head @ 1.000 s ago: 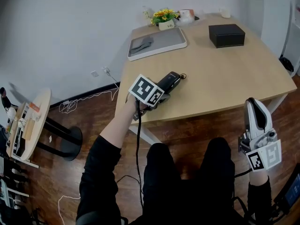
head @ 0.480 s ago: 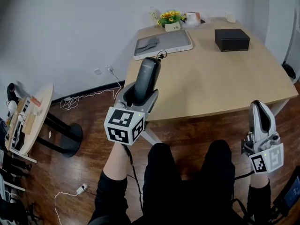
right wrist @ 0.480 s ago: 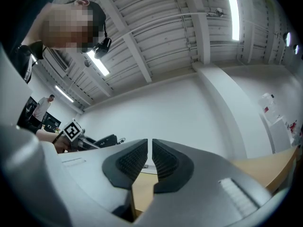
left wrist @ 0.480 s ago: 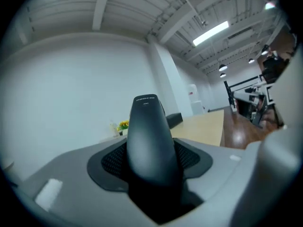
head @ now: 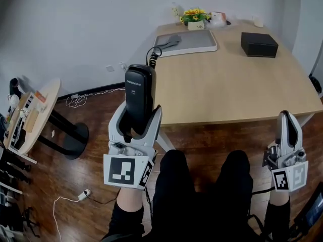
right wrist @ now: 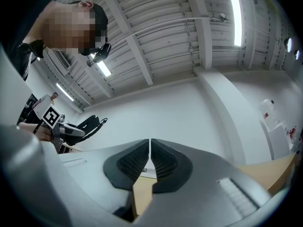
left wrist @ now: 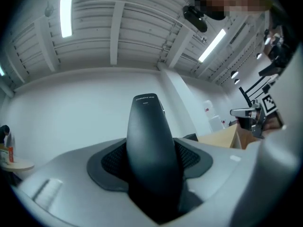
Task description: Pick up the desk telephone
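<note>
A black telephone handset (head: 139, 96) stands upright in front of me, off the wooden table (head: 232, 87). My left gripper (head: 138, 112) is shut on its lower half, with a pad pressed on either side. In the left gripper view the handset (left wrist: 148, 143) fills the gap between the left gripper's (left wrist: 151, 161) jaws and points at the ceiling. A black cord (head: 152, 55) curls from its top end. My right gripper (head: 285, 117) hangs by my right knee, shut and empty; its pads meet in the right gripper view (right wrist: 150, 158). No telephone base is in view.
On the far side of the table lie a grey tray (head: 197, 42), a black box (head: 259, 44) and a small pot of flowers (head: 195, 16). A round side table (head: 31, 119) with small items stands at the left. Cables trail over the wooden floor.
My left gripper has lifted the handset off the table's near edge, drawn it toward me and tipped it from lying flat to upright. The right gripper has stayed where it was.
</note>
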